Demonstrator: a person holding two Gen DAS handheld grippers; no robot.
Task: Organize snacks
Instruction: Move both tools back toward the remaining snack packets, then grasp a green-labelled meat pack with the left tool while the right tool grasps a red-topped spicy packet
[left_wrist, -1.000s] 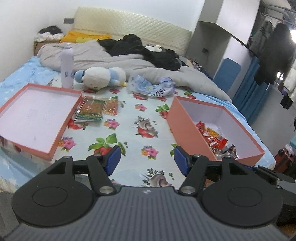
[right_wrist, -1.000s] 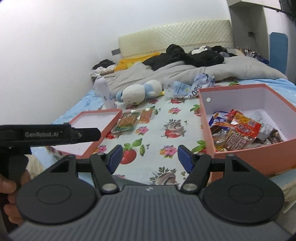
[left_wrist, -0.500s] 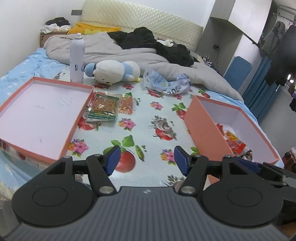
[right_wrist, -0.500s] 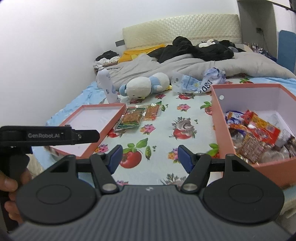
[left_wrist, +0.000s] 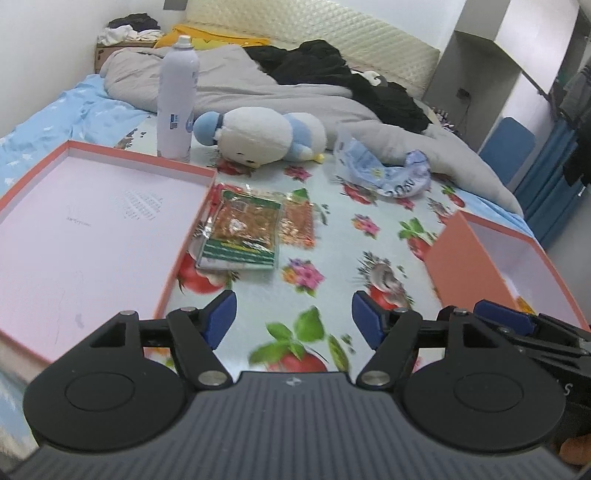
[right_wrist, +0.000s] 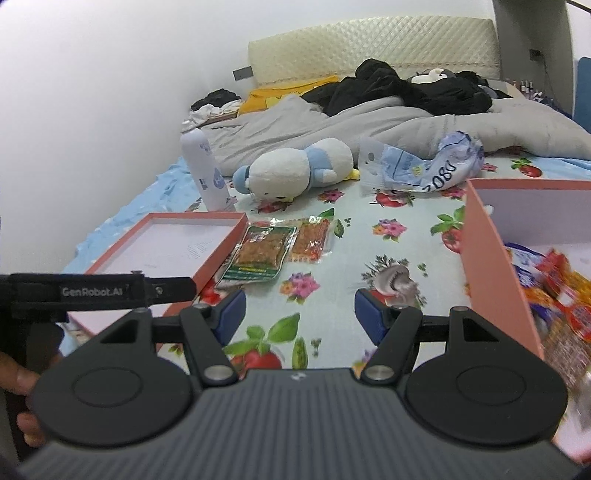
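Two flat snack packets lie side by side on the flowered sheet: a larger green-edged packet (left_wrist: 242, 232) (right_wrist: 264, 251) and a smaller orange packet (left_wrist: 298, 223) (right_wrist: 312, 239). Left of them lies a shallow orange box lid (left_wrist: 92, 229) (right_wrist: 173, 247), empty. At the right stands a deep orange box (left_wrist: 491, 258) (right_wrist: 495, 258) holding several wrapped snacks (right_wrist: 554, 291). My left gripper (left_wrist: 291, 319) is open and empty, above the sheet short of the packets. My right gripper (right_wrist: 297, 315) is open and empty, beside the deep box.
A white spray bottle (left_wrist: 176, 99) stands behind the lid. A white and blue plush toy (left_wrist: 262, 134) and a crumpled blue plastic bag (left_wrist: 384, 173) lie beyond the packets. A grey quilt and dark clothes (left_wrist: 332, 74) cover the far bed.
Both grippers have moved forward and leftward over the bed toward the two packets. The packets and lid look nearer; the deep box has slid to the right edge. Both grippers stay open.
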